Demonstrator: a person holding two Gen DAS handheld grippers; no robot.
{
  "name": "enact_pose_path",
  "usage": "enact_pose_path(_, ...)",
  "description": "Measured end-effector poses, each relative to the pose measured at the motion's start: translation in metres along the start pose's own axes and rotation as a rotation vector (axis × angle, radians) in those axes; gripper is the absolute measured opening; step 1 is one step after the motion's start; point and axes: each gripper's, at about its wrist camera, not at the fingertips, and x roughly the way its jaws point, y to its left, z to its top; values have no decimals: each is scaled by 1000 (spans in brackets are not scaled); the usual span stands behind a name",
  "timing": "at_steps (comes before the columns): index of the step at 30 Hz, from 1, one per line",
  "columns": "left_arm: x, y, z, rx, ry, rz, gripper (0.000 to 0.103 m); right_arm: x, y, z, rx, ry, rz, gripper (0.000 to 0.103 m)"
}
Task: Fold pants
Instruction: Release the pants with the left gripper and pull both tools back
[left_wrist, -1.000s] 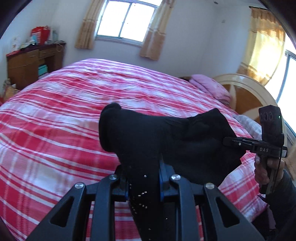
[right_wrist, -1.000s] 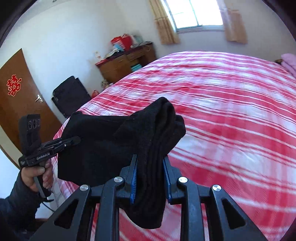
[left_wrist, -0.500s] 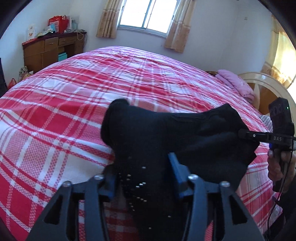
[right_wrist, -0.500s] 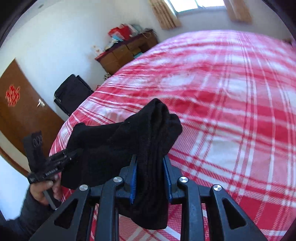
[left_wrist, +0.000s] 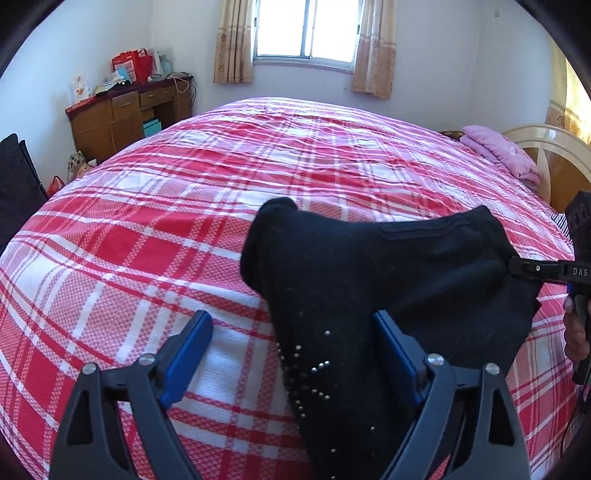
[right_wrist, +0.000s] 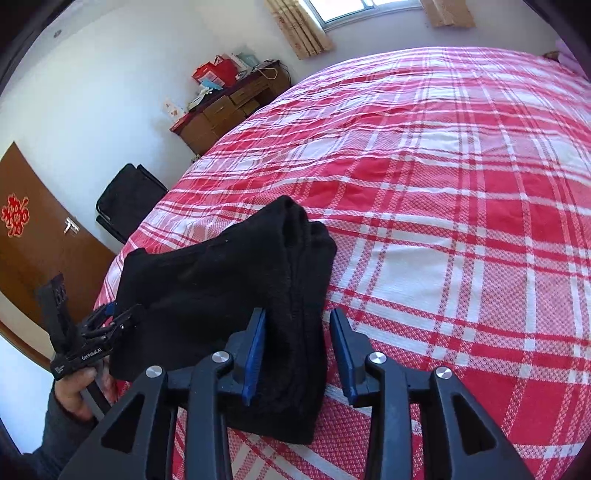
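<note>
Crowding nothing: pants (left_wrist: 388, 280) alone on bedspread (left_wrist: 155, 236).

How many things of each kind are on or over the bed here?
Black pants: 1
Pink folded blanket: 1
Handheld grippers: 2, the left gripper opening beside the pants, and the right gripper opening around them
Total: 4

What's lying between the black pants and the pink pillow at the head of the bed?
Nothing: in the left wrist view only bare plaid bedspread runs from the black pants to the pink pillow.
</note>
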Motion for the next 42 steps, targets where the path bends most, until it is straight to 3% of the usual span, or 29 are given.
enact_pose_path(9,-3,7,-2,3,7,9,97,1,-4,-2,-1,-1,-30,48)
enact_pose_path(12,-7,7,-3,9,6,23,100,-2,1,-3,-35,1,-76,50)
enact_pose_path(26,-46,5,-6,46,-33,120,100,-83,2,-33,-76,-99,-176,53)
enact_pose_path(31,-74,-16,2,44,-94,90,100,-127,28,-56,-133,-156,-233,53)
enact_pose_path(42,-147,-96,30,123,-257,-70,102,-259,73,-98,-197,-343,-335,61)
